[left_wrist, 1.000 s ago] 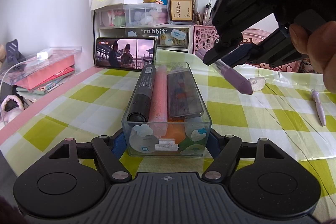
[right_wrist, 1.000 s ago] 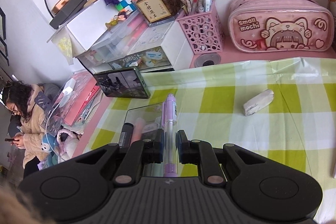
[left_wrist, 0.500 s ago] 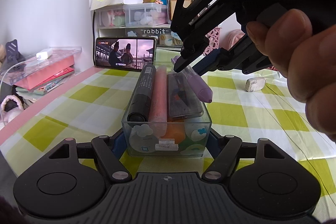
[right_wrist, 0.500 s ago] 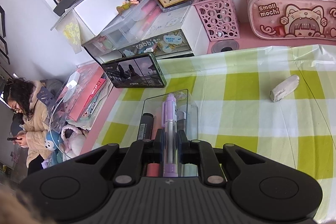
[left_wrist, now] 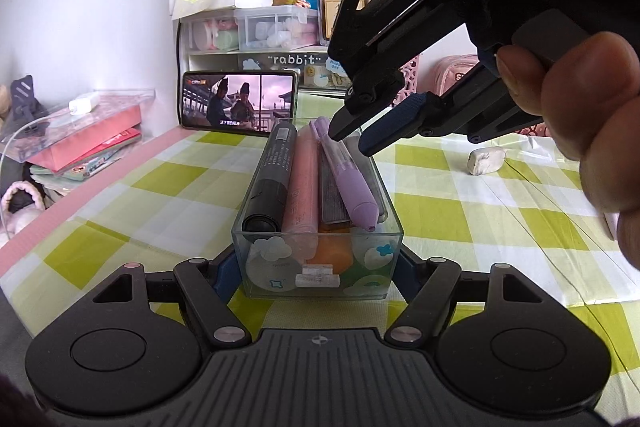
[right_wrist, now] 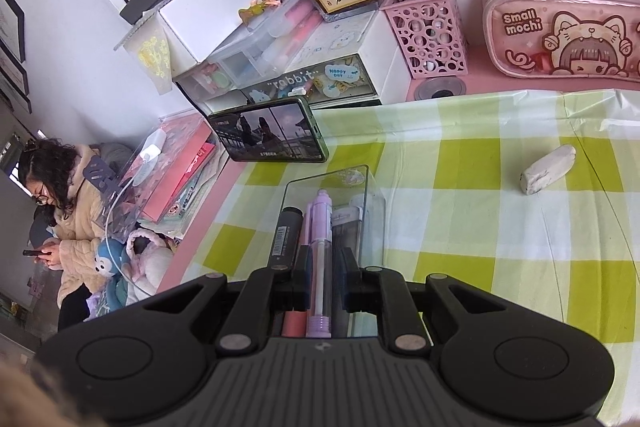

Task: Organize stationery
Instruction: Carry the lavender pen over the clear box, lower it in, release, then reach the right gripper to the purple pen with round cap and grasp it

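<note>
releasing now, the right tongs [right_wrist: 326, 277], clamped on the lilac plastic pen [left_wrist: 352, 179], risk it rolling off the heaped clear rectangular box [left_wrist: 318, 259] held by the left tongs [left_wrist: 316, 267].

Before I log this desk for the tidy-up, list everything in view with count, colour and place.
clear box: one, transparent with stickers, on the checked cloth, clamped by the left tool
black marker: one, in the box, leftmost
pink tube: one, in the box beside the marker
purple pen: one, lying on the box contents, far end between the right tool's fingers
eraser: one, white, on the cloth to the right
phone: one, screen on, propped behind the box
pen holder: one, pink, full of pens
pencil case: one, pink, back right
left tool: shut on the box
right tool: shut on the pen
</note>
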{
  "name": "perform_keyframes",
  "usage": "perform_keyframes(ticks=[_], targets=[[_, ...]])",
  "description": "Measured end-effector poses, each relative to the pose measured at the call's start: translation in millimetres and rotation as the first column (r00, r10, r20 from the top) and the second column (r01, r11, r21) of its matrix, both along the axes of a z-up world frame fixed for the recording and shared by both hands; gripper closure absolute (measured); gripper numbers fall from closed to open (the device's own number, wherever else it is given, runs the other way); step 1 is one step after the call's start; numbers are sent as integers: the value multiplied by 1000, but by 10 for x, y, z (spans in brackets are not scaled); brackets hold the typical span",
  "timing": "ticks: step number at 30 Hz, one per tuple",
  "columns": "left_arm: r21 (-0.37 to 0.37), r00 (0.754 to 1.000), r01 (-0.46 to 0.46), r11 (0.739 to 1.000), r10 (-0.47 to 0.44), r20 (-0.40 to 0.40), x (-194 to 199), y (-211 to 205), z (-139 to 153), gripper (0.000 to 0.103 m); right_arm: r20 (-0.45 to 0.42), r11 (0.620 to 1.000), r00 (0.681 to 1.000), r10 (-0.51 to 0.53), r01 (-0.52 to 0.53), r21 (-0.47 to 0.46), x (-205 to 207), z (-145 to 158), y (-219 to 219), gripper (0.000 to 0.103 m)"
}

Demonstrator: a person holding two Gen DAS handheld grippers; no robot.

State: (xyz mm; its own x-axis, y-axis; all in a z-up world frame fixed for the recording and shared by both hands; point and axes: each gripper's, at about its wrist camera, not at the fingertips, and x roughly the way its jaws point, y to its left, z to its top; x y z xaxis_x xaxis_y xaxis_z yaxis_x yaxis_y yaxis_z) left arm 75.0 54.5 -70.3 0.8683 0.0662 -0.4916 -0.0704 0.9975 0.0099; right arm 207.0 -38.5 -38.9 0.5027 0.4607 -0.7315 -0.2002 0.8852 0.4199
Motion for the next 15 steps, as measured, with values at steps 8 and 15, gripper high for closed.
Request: perform_keyframes(ticks=[8,15], targets=[[0,1000,0,1000,0,0,-1,-6,0,31,15,997,997,72,-72,-21,-84,2,116,77],[-1,1000,0,1000,0,0,5,-1,3,31,73,999,997,18,-15,-39,-128,87,-199,77]])
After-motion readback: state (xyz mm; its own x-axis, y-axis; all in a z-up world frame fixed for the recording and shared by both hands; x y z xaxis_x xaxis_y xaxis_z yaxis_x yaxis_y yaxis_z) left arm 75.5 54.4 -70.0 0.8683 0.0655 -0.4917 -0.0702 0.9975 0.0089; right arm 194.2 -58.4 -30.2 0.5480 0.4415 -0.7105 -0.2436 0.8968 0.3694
